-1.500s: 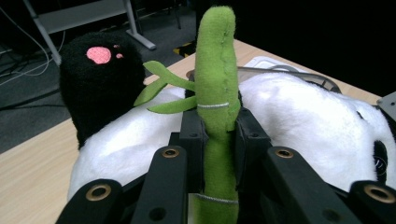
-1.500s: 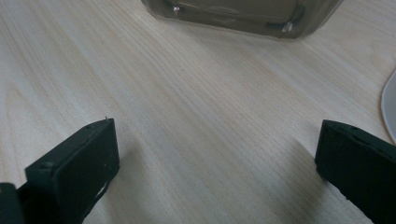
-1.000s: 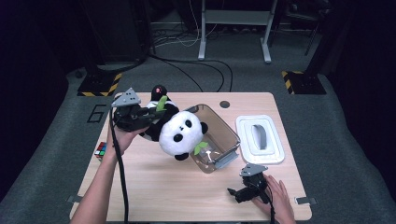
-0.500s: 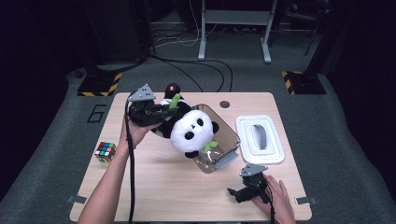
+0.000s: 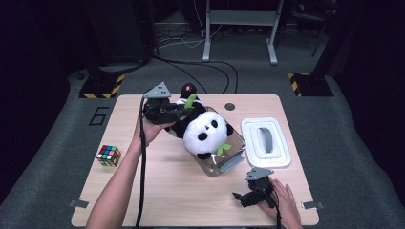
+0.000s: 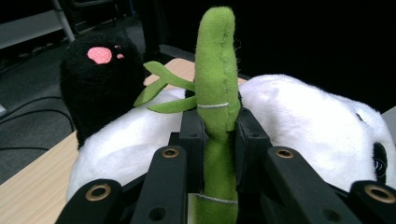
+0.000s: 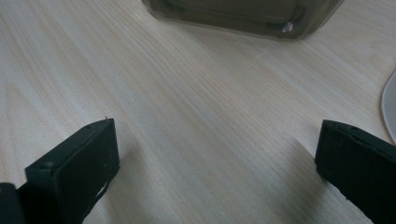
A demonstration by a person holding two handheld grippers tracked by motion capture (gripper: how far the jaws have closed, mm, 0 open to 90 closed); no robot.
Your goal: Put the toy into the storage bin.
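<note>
A black-and-white panda plush [image 5: 205,133] hangs over a clear plastic container [image 5: 230,160] at the middle of the table. My left gripper [image 5: 184,109] is just left of it and shut on the plush's green bamboo stalk [image 5: 190,101]. In the left gripper view the stalk [image 6: 215,84] stands upright between the jaws of the left gripper [image 6: 215,133], with the panda's white body [image 6: 299,112] and a black foot [image 6: 100,79] behind. My right gripper [image 5: 242,197] rests near the table's front right, open and holding nothing. In the right gripper view, the right gripper [image 7: 215,154] faces the container [image 7: 233,14].
A white lid [image 5: 265,141] lies flat to the right of the container. A Rubik's cube [image 5: 109,155] sits near the left edge of the wooden table [image 5: 167,191]. Cables and a stand's legs cross the floor behind.
My left gripper has carried the panda to the right, from beside the container to above it. The right gripper has stayed in place.
</note>
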